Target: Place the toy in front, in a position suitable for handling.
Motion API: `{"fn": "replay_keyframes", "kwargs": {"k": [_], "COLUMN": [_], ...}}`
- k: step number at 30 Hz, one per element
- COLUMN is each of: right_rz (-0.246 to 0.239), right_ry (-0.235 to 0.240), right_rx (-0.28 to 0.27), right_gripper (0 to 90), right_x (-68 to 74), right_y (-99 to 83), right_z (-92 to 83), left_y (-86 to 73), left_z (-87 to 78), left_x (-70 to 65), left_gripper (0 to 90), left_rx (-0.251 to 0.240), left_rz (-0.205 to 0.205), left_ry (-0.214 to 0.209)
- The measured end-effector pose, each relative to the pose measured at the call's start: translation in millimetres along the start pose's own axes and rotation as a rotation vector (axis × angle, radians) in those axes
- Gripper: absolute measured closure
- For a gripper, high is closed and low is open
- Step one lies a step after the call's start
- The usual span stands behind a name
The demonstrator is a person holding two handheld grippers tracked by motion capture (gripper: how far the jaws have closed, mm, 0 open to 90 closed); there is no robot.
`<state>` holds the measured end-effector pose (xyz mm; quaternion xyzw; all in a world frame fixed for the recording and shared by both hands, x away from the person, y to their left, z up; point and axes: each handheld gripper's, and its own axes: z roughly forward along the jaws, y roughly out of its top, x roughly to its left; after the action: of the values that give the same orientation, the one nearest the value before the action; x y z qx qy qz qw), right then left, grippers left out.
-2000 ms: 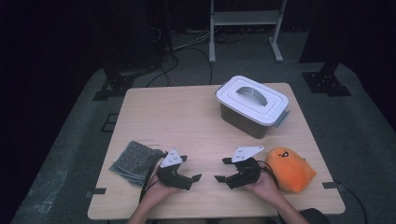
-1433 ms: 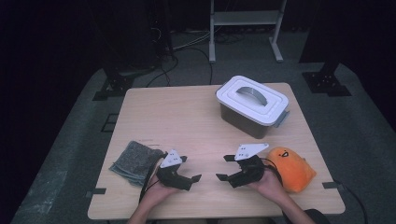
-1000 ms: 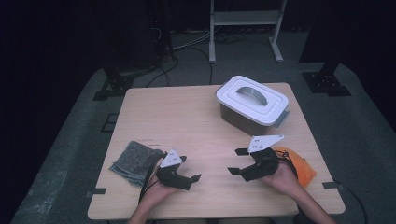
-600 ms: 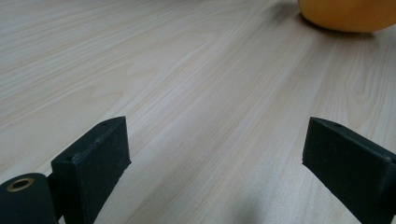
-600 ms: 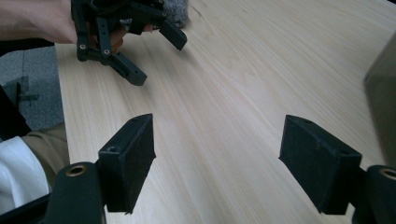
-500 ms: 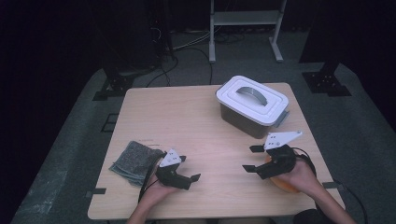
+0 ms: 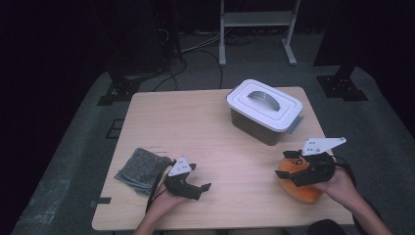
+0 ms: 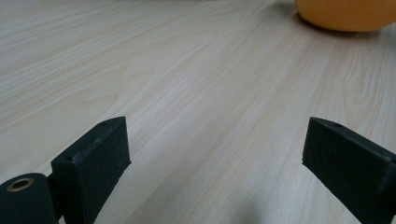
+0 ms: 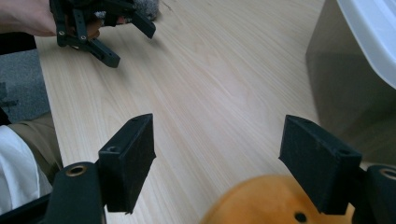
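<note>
Both grippers stand with jaws spread wide and grip nothing. Left gripper [image 7: 199,186] rests low at the near left part of the table [image 7: 195,122], held in the person's left hand [image 7: 164,201]; in its own view the two black jaws rise well apart over bare wood grain, with nothing between them. Right gripper [image 7: 288,166] sits at the near right, held in the right hand [image 7: 340,186], directly over the orange soft toy [image 7: 301,186]. From its own view the jaws are likewise apart, and the rounded top of the orange soft toy [image 9: 275,200] lies just below and between them; whether a jaw touches it cannot be told. That same view shows the left gripper [image 9: 128,39] farther across the table, open as well.

Grey cloth [image 7: 142,169] lies flat just beside the left gripper, toward the table's left edge, touching neither jaw. Beyond the right gripper, on the far right part of the table, stands a grey box [image 7: 259,129] closed by a white lid [image 7: 264,104] with a handle, well apart from the cloth. Behind the table, a white metal stand [image 7: 257,19] and cables [image 7: 195,46] lie on the dark floor.
</note>
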<state>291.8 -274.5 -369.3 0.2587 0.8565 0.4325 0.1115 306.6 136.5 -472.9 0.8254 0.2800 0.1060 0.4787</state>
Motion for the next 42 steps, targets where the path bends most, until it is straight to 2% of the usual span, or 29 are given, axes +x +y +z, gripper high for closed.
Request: {"fn": "replay_keyframes", "kwargs": {"k": [9, 14, 19, 22, 28, 30, 32, 34, 42], "right_rz": [0.022, 0.058, 0.072, 0.1, 0.113, 0.138, 0.142, 0.167, 0.143], "right_ry": [-0.042, -0.07, -0.091, -0.101, -0.109, -0.094, -0.088, -0.062, -0.071], "right_rx": [0.002, 0.0, -0.004, -0.006, -0.001, -0.014, -0.018, -0.026, -0.024], "right_gripper": [25.0, 25.1, 25.1, 25.6, 27.9, 30.7, 31.6, 33.1, 32.8], "right_x": [-8.9, -16.2, -21.3, -26.2, -27.3, -27.9, -28.4, -28.2, -19.0], "right_y": [-15.8, -29.5, -38.4, -49.4, -60.9, -69.2, -71.0, -76.6, -81.8], "right_z": [-14.3, -22.6, -26.9, -30.0, -29.5, -28.3, -28.1, -25.2, -17.5], "left_y": [-0.8, -0.7, -0.9, -1.1, -1.0, -1.1, -1.3, -1.6, -2.0], "left_z": [0.3, 0.1, 0.0, 0.6, 0.6, 0.7, 0.9, 1.7, 2.5], "left_x": [0.7, 0.9, 1.2, 0.7, 0.5, 0.5, 0.5, 0.0, -0.3], "left_gripper": [6.6, 6.6, 6.6, 6.6, 6.6, 6.6, 6.6, 6.6, 6.6], "left_rx": [0.002, 0.003, 0.006, 0.01, 0.014, 0.016, 0.018, 0.02, 0.026], "left_rz": [-0.008, -0.008, -0.008, -0.008, -0.004, -0.005, -0.005, -0.006, -0.001], "left_ry": [-0.007, -0.006, -0.005, -0.007, -0.009, -0.008, -0.008, -0.011, -0.012]}}
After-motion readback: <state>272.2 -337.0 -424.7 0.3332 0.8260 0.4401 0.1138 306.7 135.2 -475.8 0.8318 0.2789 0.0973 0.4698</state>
